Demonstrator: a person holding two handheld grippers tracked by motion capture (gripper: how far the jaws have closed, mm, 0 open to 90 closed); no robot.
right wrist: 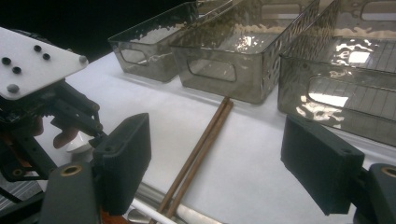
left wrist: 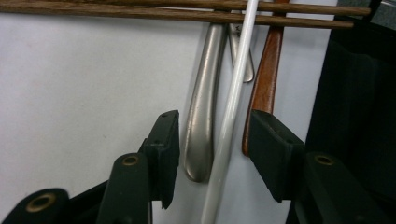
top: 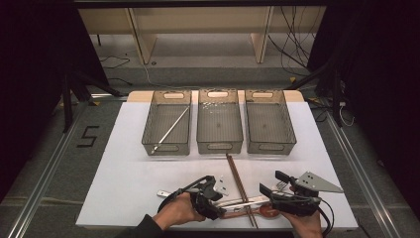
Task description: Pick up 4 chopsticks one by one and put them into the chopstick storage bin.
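Note:
A pile of cutlery lies at the table's front middle. A pair of brown chopsticks [top: 240, 186] [right wrist: 201, 147] [left wrist: 140, 10] crosses it. My left gripper [top: 218, 197] [left wrist: 212, 144] is open, low over the pile, its jaws on either side of a silver handle [left wrist: 201, 121] and a thin white stick [left wrist: 232, 112]. A wooden spoon handle [left wrist: 265, 74] lies just by the right jaw. My right gripper [top: 270, 182] [right wrist: 222, 163] is open above the table to the right of the pile, with nothing between its pads [right wrist: 123, 158].
Three grey perforated baskets stand in a row at the back: left [top: 151, 130], middle [top: 219, 145], right [top: 289, 130]. A long metal stick [top: 172, 129] lies in the left one. A fork [top: 281, 186] lies near the right gripper.

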